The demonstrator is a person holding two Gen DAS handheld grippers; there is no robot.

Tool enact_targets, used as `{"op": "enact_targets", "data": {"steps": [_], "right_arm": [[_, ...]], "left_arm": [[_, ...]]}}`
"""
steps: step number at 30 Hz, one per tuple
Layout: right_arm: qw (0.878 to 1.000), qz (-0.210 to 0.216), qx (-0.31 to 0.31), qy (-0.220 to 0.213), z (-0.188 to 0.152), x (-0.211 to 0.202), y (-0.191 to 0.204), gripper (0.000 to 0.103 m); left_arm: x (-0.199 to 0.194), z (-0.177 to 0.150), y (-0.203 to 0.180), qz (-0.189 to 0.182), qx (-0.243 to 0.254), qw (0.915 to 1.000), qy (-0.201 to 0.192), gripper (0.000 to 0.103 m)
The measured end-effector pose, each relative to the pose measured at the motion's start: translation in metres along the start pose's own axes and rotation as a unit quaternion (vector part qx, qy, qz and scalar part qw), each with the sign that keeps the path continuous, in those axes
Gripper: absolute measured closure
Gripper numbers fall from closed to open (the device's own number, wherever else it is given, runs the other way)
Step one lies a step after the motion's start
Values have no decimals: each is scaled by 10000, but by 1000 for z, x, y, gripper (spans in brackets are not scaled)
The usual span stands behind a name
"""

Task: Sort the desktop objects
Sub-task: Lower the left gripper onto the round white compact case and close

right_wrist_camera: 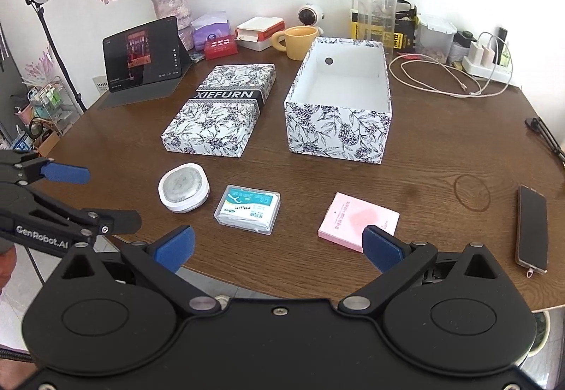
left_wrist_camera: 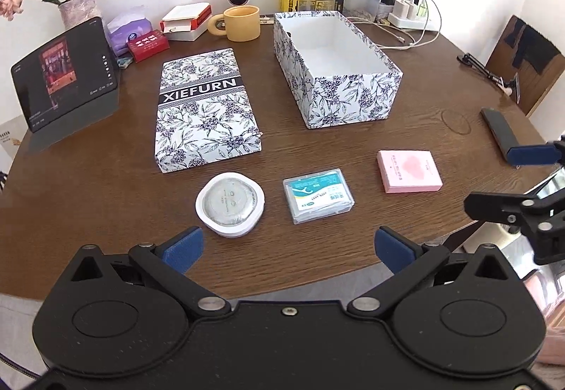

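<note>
Two grippers hang over the near edge of the table (left_wrist_camera: pixel 106 185), jaws wide apart and empty: the left gripper (left_wrist_camera: pixel 289 248) and the right gripper (right_wrist_camera: pixel 279 245). Just beyond them lie three small things in a row, apart from each other: a round tin (left_wrist_camera: pixel 230 203), a floss case (left_wrist_camera: pixel 318 195) and a pink box (left_wrist_camera: pixel 409 171). The right gripper's right pad overlaps the pink box in its own view. Farther back sit the patterned lid (left_wrist_camera: pixel 206 107) and, to its right, the open box (left_wrist_camera: pixel 335 66), empty. A phone (right_wrist_camera: pixel 531 225) lies at the right. At the back stands a mug (left_wrist_camera: pixel 242 23).
</note>
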State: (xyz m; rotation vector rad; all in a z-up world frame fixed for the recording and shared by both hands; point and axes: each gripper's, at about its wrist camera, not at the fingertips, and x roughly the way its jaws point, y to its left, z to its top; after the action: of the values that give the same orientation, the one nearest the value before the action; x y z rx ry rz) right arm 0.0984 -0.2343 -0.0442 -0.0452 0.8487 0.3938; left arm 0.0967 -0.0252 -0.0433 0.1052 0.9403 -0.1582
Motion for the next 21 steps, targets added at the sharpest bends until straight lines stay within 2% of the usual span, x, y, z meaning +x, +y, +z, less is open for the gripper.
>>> {"op": "enact_targets", "data": {"steps": [2, 11, 16, 21], "right_arm": [[10000, 69, -45, -7, 2, 5, 3, 1], [9992, 213, -333, 103, 25, 42, 15, 1], [9980, 281, -521, 216, 37, 63, 23, 1], [9972, 263, -637, 305, 53, 81, 25, 1]], "left_arm": [[11, 4, 4, -3, 224, 9997, 18, 0], [74, 21, 23, -469, 963, 9935, 375, 0], [107, 25, 32, -633, 1476, 9848, 662, 0], [139, 29, 40, -794, 1984, 9723, 946, 0]]}}
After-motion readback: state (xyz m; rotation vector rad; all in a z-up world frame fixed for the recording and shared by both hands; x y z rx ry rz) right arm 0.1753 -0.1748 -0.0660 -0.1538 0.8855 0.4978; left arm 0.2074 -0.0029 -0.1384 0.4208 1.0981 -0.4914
